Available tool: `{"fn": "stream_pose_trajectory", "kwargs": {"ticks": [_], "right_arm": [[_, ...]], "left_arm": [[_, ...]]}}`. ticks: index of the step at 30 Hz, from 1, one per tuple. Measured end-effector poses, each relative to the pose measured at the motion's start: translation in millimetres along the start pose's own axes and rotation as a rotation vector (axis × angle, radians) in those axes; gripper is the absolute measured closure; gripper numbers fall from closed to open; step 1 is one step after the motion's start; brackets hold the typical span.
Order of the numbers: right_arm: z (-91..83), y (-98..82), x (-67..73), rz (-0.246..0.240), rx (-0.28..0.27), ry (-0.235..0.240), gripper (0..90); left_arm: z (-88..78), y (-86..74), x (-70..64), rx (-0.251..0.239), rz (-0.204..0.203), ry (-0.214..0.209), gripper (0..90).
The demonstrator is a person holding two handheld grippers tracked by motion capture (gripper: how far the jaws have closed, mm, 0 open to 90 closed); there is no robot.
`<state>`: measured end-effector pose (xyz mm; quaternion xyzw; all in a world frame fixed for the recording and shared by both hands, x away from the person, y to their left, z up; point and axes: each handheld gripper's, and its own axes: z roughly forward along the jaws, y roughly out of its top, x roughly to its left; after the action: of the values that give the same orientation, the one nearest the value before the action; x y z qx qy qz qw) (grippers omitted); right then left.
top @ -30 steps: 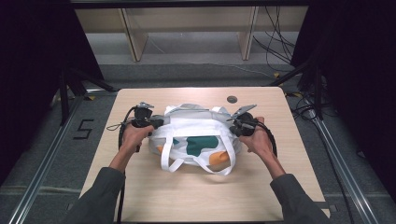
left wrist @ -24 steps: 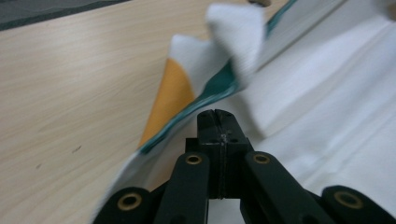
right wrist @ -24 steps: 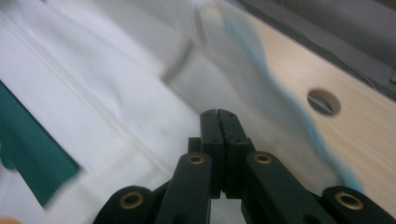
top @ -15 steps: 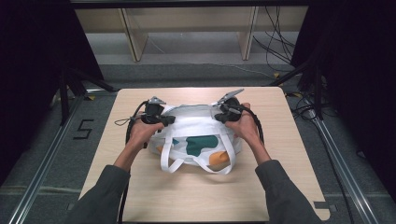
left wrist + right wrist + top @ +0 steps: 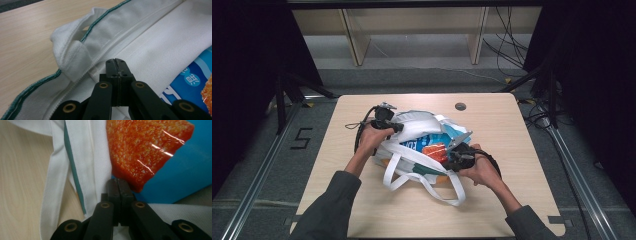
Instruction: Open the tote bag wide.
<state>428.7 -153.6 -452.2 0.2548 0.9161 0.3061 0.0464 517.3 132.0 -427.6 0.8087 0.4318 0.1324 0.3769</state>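
Observation:
A white cloth bag (image 5: 408, 161) with green trim lies in the middle of the table, its mouth spread wide. Inside shows a blue snack packet (image 5: 432, 140) printed with an orange fried piece (image 5: 434, 151). My left gripper (image 5: 398, 127) sits at the bag's back left rim, jaws shut, apparently pinching the white fabric (image 5: 150, 45) under its tips (image 5: 115, 62). My right gripper (image 5: 451, 159) is at the front right rim, jaws shut (image 5: 117, 182) against the green-edged cloth (image 5: 82, 157), with the orange print (image 5: 140, 147) and blue packet (image 5: 185, 175) just beyond.
The bag's white strap loops (image 5: 432, 187) trail toward the table's front. A small dark round disc (image 5: 460, 106) lies near the back edge of the wooden table (image 5: 522, 200). Bare wood surrounds the bag. Wooden shelf legs (image 5: 354, 45) stand on the floor behind.
The left gripper stayed at the bag's back left. The right gripper swung from the back right corner down to the front right, and the bag's mouth spread open, baring the blue packet.

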Motion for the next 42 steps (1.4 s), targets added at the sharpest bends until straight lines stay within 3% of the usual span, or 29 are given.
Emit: {"fn": "stream_pose_trajectory", "kwargs": {"ticks": [2,3,7,10,14,16,18,19,20,21,22,24,25,28,29,31,32,33,35,37,38,40,42], "right_arm": [[-4.5,3.0,-1.0,0.024,-0.039,-0.005,90.0],[-8.8,6.0,-1.7,0.014,-0.040,-0.017,90.0],[-26.5,27.2,-8.5,0.004,-0.200,-0.050,90.0],[-28.5,48.3,-15.1,-0.008,-0.223,-0.083,90.0],[-6.9,73.0,-24.8,-0.025,-0.150,-0.148,90.0],[5.9,82.9,-31.6,-0.044,-0.102,-0.212,90.0],[16.3,92.1,-39.7,-0.029,-0.077,-0.252,90.0],[21.3,96.4,-45.3,-0.047,-0.059,-0.277,90.0],[25.5,100.4,-51.2,-0.044,-0.031,-0.295,90.0],[32.6,102.6,-57.1,-0.034,-0.042,-0.328,90.0],[37.1,104.5,-63.1,-0.001,-0.048,-0.348,90.0],[42.2,108.1,-76.8,0.022,0.011,-0.373,90.0],[48.1,107.6,-83.1,0.028,0.031,-0.377,90.0],[63.3,102.5,-95.4,0.123,0.047,-0.377,90.0],[65.8,101.5,-98.0,0.136,0.056,-0.375,90.0],[60.7,103.7,-99.8,0.154,0.053,-0.350,90.0],[55.8,104.8,-98.0,0.150,0.037,-0.349,90.0],[49.5,104.8,-95.4,0.152,0.014,-0.346,90.0],[35.0,102.4,-91.8,0.129,-0.052,-0.330,90.0],[18.4,97.0,-84.2,0.131,-0.094,-0.285,90.0],[13.4,94.6,-79.7,0.138,-0.101,-0.263,90.0],[4.9,85.1,-67.3,0.088,-0.085,-0.242,90.0],[-1.6,75.1,-56.6,0.060,-0.066,-0.217,90.0]], "left_arm": [[-6.4,-0.8,-3.1,-0.013,0.013,-0.012,89.5],[-11.6,-2.1,-6.3,-0.023,0.028,-0.025,89.5],[-20.0,-11.6,-20.4,-0.036,0.069,-0.080,89.5],[-17.5,-20.2,-30.7,-0.012,0.096,-0.111,89.3],[-17.4,-33.0,-40.6,0.044,0.160,-0.163,89.5],[-20.4,-41.5,-44.4,0.082,0.188,-0.187,89.5],[-20.7,-53.8,-48.3,0.124,0.216,-0.199,89.6],[-21.6,-59.1,-48.7,0.151,0.255,-0.201,89.6],[-21.7,-65.0,-49.5,0.152,0.258,-0.207,89.6],[-22.3,-70.1,-49.8,0.155,0.263,-0.210,89.6],[-20.5,-76.7,-53.1,0.133,0.230,-0.212,89.6],[-18.9,-84.0,-56.6,0.123,0.232,-0.213,89.7],[-18.9,-85.1,-58.9,0.109,0.237,-0.200,89.7],[-20.3,-85.8,-61.9,0.117,0.271,-0.191,89.7],[-19.8,-85.2,-62.9,0.114,0.259,-0.192,89.7],[-21.5,-81.9,-63.0,0.116,0.273,-0.174,89.7],[-23.4,-78.9,-61.3,0.107,0.292,-0.180,89.6],[-26.0,-76.7,-60.5,0.090,0.258,-0.176,89.6],[-30.6,-67.8,-55.3,0.051,0.242,-0.187,89.4],[-36.1,-57.3,-51.1,0.023,0.220,-0.169,88.4],[-38.3,-48.4,-48.2,0.007,0.198,-0.169,88.2],[-40.1,-31.8,-43.3,-0.018,0.208,-0.147,88.1],[-36.4,-16.3,-37.7,-0.020,0.182,-0.115,88.0]]}}
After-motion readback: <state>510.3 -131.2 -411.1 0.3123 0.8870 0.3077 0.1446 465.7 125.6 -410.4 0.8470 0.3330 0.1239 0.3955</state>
